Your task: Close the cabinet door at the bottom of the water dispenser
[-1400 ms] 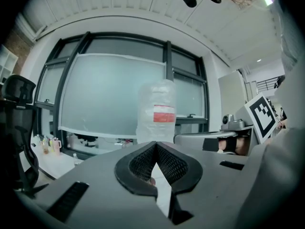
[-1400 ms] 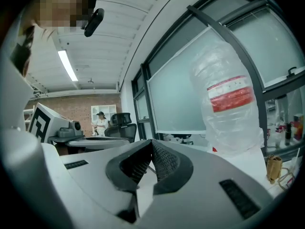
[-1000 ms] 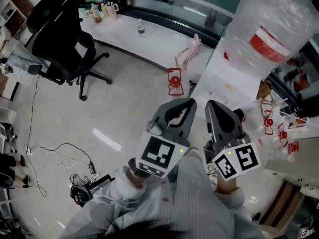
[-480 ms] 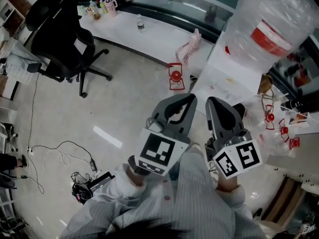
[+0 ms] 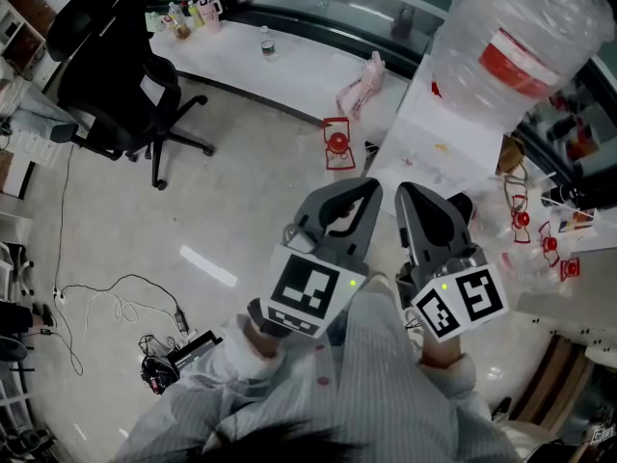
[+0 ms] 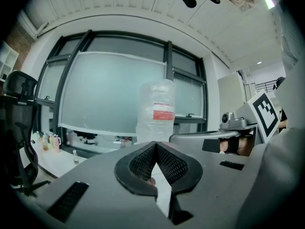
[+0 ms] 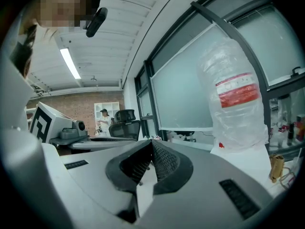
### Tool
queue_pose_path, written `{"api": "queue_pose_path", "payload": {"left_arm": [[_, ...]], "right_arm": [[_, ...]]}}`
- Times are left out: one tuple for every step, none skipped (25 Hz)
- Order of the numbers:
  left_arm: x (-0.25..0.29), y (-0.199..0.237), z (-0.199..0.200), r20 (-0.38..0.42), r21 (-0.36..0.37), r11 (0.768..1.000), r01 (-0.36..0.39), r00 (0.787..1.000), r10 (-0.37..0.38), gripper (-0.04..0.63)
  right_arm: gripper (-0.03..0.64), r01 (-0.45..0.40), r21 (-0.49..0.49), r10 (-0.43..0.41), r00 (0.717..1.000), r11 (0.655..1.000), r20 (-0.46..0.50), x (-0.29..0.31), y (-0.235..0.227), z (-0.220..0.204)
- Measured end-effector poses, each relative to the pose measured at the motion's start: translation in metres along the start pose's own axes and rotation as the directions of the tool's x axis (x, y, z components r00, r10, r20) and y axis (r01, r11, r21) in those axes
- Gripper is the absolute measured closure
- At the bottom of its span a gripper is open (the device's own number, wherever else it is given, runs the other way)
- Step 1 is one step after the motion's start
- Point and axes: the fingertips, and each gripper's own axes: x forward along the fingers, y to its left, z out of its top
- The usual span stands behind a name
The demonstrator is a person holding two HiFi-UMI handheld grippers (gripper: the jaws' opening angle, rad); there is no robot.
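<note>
The cabinet door itself cannot be made out. The foot of the water dispenser [image 5: 436, 141] is lost to the steep downward look and to the grippers in front, so I cannot tell whether the door stands ajar or closed. The dispenser rises upright under its bottle [image 5: 525, 37], at about one o'clock from both tools in the head view. The right gripper [image 5: 406, 190] is the nearer, with the left gripper [image 5: 370, 188] just beside it at nine o'clock. Both pairs of jaws are together on nothing and point roughly level at the bottle. The door, I judge, lies below that line.
</note>
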Motion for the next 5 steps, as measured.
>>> {"api": "queue_pose_path", "payload": {"left_arm": [[-0.0005,-0.0002,-0.0006,-0.001,0.000,1.000,0.001,1.000,-0.001,0.586],[-0.0010,-0.0003,-0.0011,-0.001,0.001,1.000,0.001,1.000,-0.001,0.585],[-0.0015,-0.0003,-0.0016,-0.001,0.001,1.000,0.001,1.000,-0.001,0.586],[-0.0020,-0.0004,-0.0020,-0.001,0.001,1.000,0.002,1.000,-0.002,0.586],[-0.0025,-0.0005,-0.0023,-0.002,0.000,1.000,0.002,1.000,-0.002,0.586]], "right_arm": [[0.603,-0.001,0.000,0.001,1.000,1.000,-0.001,0.0000,0.0008,-0.0006],[0.603,-0.002,-0.001,0.002,1.000,1.000,-0.002,0.0000,0.0016,-0.0012],[0.603,-0.004,-0.002,0.004,1.000,1.000,-0.003,0.0001,0.0025,-0.0018],[0.603,-0.005,-0.003,0.005,1.000,1.000,-0.005,0.0002,0.0034,-0.0024],[0.603,-0.007,-0.005,0.007,1.000,1.000,-0.007,0.0003,0.0043,-0.0030]]}}
